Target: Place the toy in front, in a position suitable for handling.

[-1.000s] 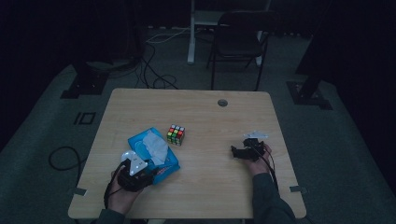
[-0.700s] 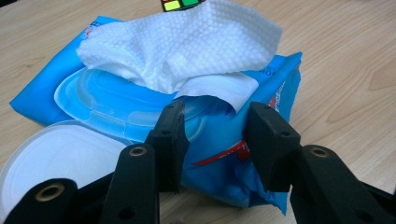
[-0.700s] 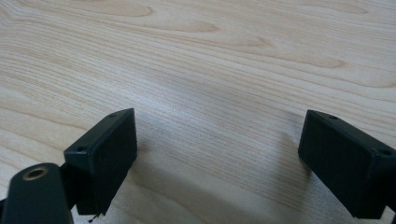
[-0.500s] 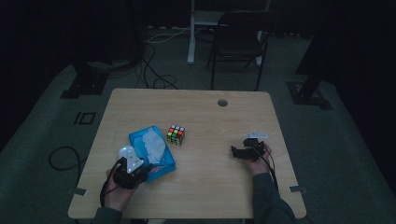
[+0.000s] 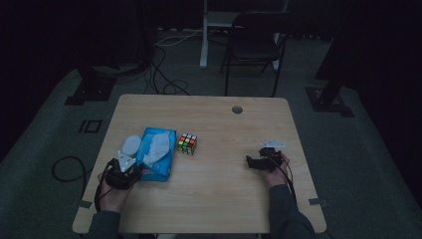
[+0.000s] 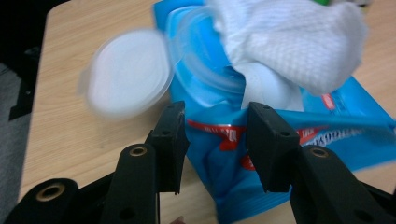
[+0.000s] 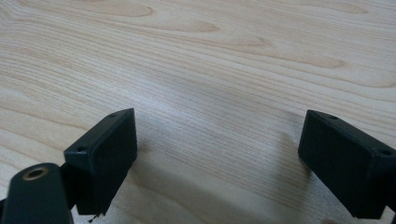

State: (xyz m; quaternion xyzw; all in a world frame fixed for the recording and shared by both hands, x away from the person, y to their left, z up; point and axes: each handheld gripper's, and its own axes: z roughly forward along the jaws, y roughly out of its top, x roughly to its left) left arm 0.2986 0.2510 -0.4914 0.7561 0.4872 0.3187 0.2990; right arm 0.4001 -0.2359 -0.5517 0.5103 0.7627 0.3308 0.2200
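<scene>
A blue pack of wet wipes [image 5: 158,155] lies on the left of the wooden table [image 5: 224,194]. Its round white lid [image 5: 131,144] is flipped open and a white wipe [image 5: 159,143] bulges out of it. My left gripper [image 5: 134,168] is at the pack's near left corner. In the left gripper view its jaws [image 6: 215,135] have closed onto the pack [image 6: 224,158] and crumple the blue film between them, with the lid [image 6: 128,72] and the wipe [image 6: 289,42] just beyond. My right gripper [image 5: 251,162] rests on the table at the right, its jaws [image 7: 217,140] wide apart over bare wood.
A colour cube [image 5: 187,143] stands just right of the pack, near the table's middle. A round cable hole [image 5: 237,109] is near the far edge. Beyond the table stand a dark chair [image 5: 256,45] and floor cables [image 5: 164,69].
My left gripper has moved left along the table, and the pack has swung with it from a slant to nearly straight. The right hand has kept still.
</scene>
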